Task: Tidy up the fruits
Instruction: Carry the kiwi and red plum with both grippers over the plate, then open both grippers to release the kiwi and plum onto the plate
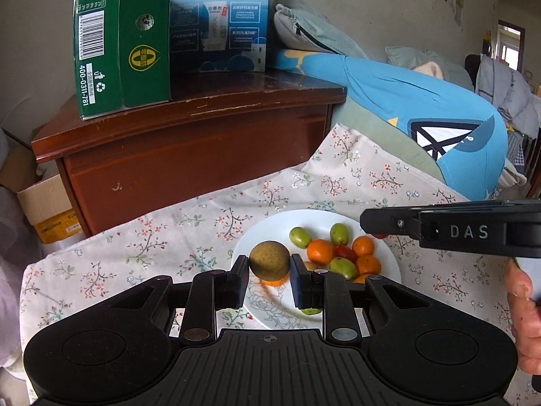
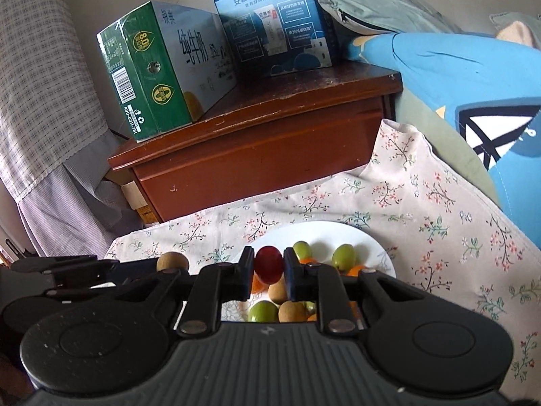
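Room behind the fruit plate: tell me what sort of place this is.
Probably a bedroom at home: a wooden nightstand bearing milk cartons, pillows and a blue plush toy piled beside it, and a floral cloth under the plate.

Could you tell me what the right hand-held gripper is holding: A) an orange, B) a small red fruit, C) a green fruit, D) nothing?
B: the right hand-held gripper is shut on a small red fruit, held above the white plate.
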